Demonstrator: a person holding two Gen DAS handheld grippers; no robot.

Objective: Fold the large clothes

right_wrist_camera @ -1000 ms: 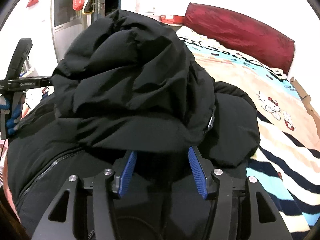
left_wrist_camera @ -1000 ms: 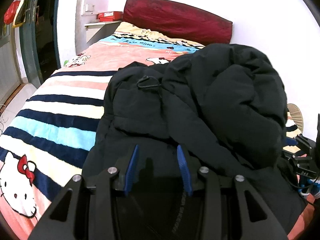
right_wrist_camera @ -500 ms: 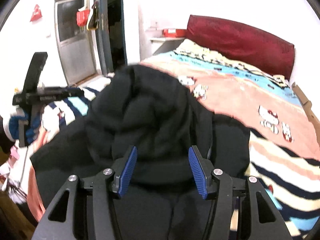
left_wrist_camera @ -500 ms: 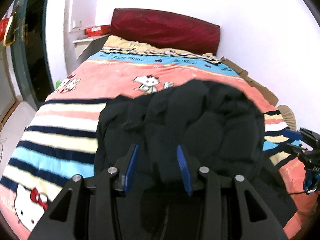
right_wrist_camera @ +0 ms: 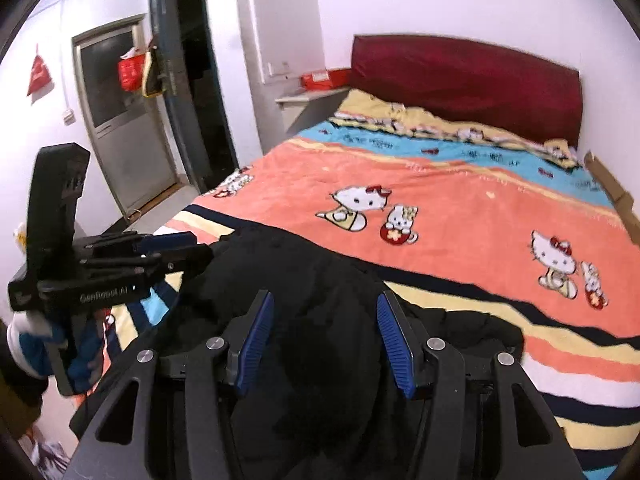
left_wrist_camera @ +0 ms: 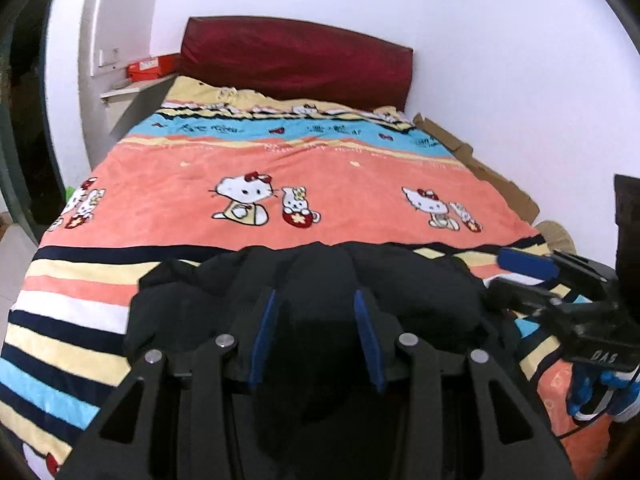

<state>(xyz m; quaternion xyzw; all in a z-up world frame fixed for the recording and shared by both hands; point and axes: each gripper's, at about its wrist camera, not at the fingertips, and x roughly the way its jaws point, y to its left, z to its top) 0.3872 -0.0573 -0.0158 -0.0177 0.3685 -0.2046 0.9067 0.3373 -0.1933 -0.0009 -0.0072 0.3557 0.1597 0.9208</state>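
Note:
A black padded jacket (left_wrist_camera: pixel 316 280) lies bunched at the near end of the bed, also in the right wrist view (right_wrist_camera: pixel 304 280). My left gripper (left_wrist_camera: pixel 314 304) has its blue-padded fingers spread wide, with jacket fabric between and under them; whether it grips is unclear. My right gripper (right_wrist_camera: pixel 326 320) is likewise spread over the jacket. The right gripper also shows at the right edge of the left wrist view (left_wrist_camera: pixel 560 292), and the left gripper at the left edge of the right wrist view (right_wrist_camera: pixel 120 264).
The bed has a Hello Kitty blanket (left_wrist_camera: pixel 320 184) with orange, blue and striped bands, and a dark red headboard (left_wrist_camera: pixel 296 60). A shelf with a red box (left_wrist_camera: pixel 152 66) stands at the bed's left. Cardboard (left_wrist_camera: pixel 480 160) lines the right wall. A doorway (right_wrist_camera: pixel 192 100) is left.
The jacket, raised high in a bulky heap a second ago, has come down into a low pile at the bed's near end. Both views now look level across the bed.

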